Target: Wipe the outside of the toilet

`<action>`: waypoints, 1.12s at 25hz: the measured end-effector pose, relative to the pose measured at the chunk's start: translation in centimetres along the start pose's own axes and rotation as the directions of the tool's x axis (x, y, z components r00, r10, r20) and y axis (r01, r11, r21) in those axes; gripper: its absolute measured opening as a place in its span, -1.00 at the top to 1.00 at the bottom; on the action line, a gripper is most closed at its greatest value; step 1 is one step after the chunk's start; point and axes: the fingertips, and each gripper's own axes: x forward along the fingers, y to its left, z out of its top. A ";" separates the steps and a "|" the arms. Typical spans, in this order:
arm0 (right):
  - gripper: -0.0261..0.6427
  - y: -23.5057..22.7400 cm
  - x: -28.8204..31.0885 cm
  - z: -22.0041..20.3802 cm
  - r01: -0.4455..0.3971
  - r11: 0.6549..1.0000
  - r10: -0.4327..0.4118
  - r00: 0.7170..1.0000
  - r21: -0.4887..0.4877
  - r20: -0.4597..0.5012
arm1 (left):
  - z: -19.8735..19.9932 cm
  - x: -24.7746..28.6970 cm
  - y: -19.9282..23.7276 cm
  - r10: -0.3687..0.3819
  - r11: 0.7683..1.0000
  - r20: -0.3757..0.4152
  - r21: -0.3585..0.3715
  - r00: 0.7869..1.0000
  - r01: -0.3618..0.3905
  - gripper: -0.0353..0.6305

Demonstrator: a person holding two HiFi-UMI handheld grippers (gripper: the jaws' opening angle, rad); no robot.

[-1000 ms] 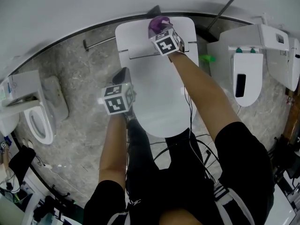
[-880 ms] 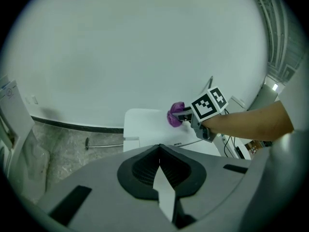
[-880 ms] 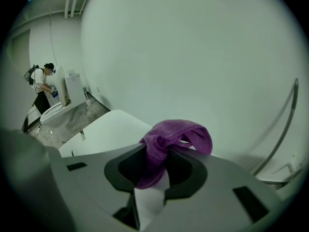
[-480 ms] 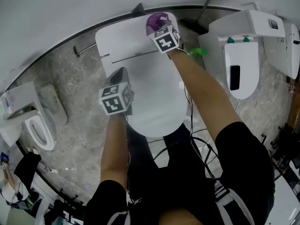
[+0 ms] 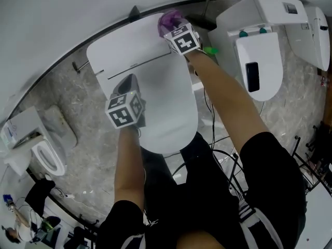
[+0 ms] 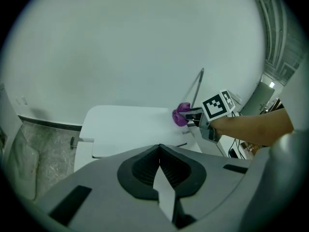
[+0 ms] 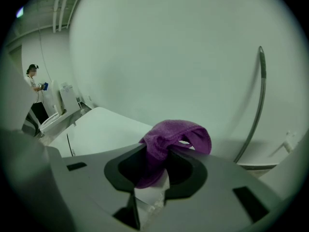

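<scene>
While the person stands over the toilet (image 5: 166,102), both arms reach out over it. It is white, with the lid shut, and it sits on a grey mottled floor (image 5: 88,154) against a plain white wall (image 5: 62,9). The right gripper (image 7: 152,175) is stretched to the far right corner of the toilet's flat rear top (image 5: 124,48), close to the wall. Its jaws are clamped tight on a purple cloth (image 7: 176,137); the bunched fabric bulges out ahead of the jaws. From the left gripper view the cloth looks pressed on that corner, but actual contact is hard to confirm. The left gripper (image 6: 160,178) has its jaws closed together with nothing between them. It is held above the left side of the lid (image 5: 176,113), near the hinge line, pointing at the wall; whether it touches the lid cannot be told. Each gripper carries a marker cube (image 5: 124,111). A thin metal pipe (image 7: 256,105) curves up the wall just right of the cloth. A small green item (image 5: 210,50) lies on the floor beside the right forearm. A second white toilet (image 5: 259,61) stands to the right, well apart, and another toilet (image 5: 44,152) at lower left. Black cables (image 5: 220,149) trail on the floor by the person's legs. A distant person (image 7: 36,93) stands at the far left of the right gripper view.
</scene>
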 end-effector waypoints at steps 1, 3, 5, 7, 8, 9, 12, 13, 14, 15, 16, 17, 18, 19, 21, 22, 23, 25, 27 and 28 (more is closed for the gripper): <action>0.62 -0.4 -0.1 -0.2 -0.003 1.000 0.003 1.000 0.005 0.007 | -0.1 0.3 -0.4 0.000 1.000 -0.003 0.000 1.000 0.000 0.87; 0.62 -1.3 -0.4 -0.6 -0.007 1.000 0.006 1.000 0.022 0.022 | -0.4 0.9 -1.4 -0.004 1.000 -0.011 0.003 1.000 0.004 0.87; 0.62 -2.3 -0.7 -0.9 -0.005 0.999 0.003 0.999 0.041 0.035 | -0.5 1.6 -2.2 -0.010 1.000 -0.019 0.009 1.000 0.010 0.87; 0.62 -3.3 -1.0 -1.1 -0.003 0.998 0.000 0.999 0.070 0.047 | -0.6 2.1 -2.8 -0.015 1.000 -0.023 0.017 1.000 0.015 0.87; 0.62 -3.8 -1.1 -1.2 -0.013 0.995 0.007 0.998 0.101 0.056 | -0.5 2.4 -3.1 -0.017 1.000 -0.022 0.022 1.000 0.018 0.87; 0.61 -4.3 -1.1 -1.4 -0.035 0.988 0.025 0.997 0.153 0.069 | -0.4 2.6 -3.4 -0.019 0.999 -0.021 0.027 1.000 0.020 0.87; 0.61 -6.2 -0.9 -2.3 -0.134 0.914 0.093 0.988 0.384 0.123 | -0.2 3.4 -4.2 -0.025 0.999 -0.016 0.045 1.000 0.026 0.87; 0.61 -6.8 -0.7 -2.5 -0.165 0.875 0.109 0.983 0.455 0.147 | -0.1 3.6 -4.4 -0.025 0.998 -0.014 0.052 1.000 0.026 0.87; 0.61 -7.4 -0.6 -2.7 -0.191 0.837 0.117 0.978 0.513 0.172 | 0.1 3.7 -4.5 -0.024 0.998 -0.011 0.059 1.000 0.025 0.87; 0.61 -7.9 -0.3 -2.8 -0.211 0.801 0.120 0.974 0.561 0.194 | 0.2 3.7 -4.7 -0.023 0.998 -0.009 0.065 1.000 0.023 0.87; 0.61 -8.4 -0.1 -3.0 -0.228 0.767 0.122 0.969 0.600 0.213 | 0.3 3.8 -4.9 -0.022 0.997 -0.007 0.069 1.000 0.023 0.87; 0.61 -8.8 0.3 -3.2 -0.245 0.735 0.127 0.965 0.632 0.228 | 0.4 3.8 -5.1 -0.024 0.997 -0.007 0.073 1.000 0.024 0.87; 0.61 -9.0 0.6 -3.5 -0.264 0.707 0.137 0.961 0.656 0.240 | 0.4 3.9 -5.3 -0.026 0.997 -0.008 0.078 1.000 0.026 0.87; 0.61 -9.1 1.0 -3.9 -0.284 0.683 0.150 0.956 0.673 0.251 | 0.4 4.0 -5.6 -0.028 0.996 -0.011 0.083 1.000 0.028 0.87; 0.61 -8.8 1.6 -4.7 -0.315 0.653 0.180 0.948 0.689 0.263 | 0.2 4.2 -6.2 -0.031 0.995 -0.017 0.098 0.999 0.033 0.87; 0.61 -8.6 2.0 -5.3 -0.321 0.652 0.194 0.946 0.687 0.258 | 0.2 4.5 -6.6 -0.033 0.994 -0.019 0.107 0.999 0.035 0.87; 0.61 -8.3 2.3 -6.0 -0.322 0.662 0.206 0.946 0.677 0.249 | 0.2 4.8 -7.0 -0.036 0.992 -0.021 0.117 0.999 0.038 0.87; 0.61 -7.9 2.6 -7.1 -0.322 0.694 0.213 0.946 0.644 0.244 | -0.1 5.5 -7.9 -0.041 0.990 -0.024 0.135 0.999 0.044 0.87; 0.61 -7.8 2.7 -7.9 -0.333 0.708 0.217 0.942 0.622 0.256 | -0.4 6.2 -8.7 -0.049 0.988 -0.029 0.145 0.998 0.053 0.87; 0.61 -7.6 2.7 -8.1 -0.336 0.718 0.222 0.941 0.610 0.257 | -0.6 6.5 -9.0 -0.054 0.987 -0.033 0.149 0.998 0.059 0.87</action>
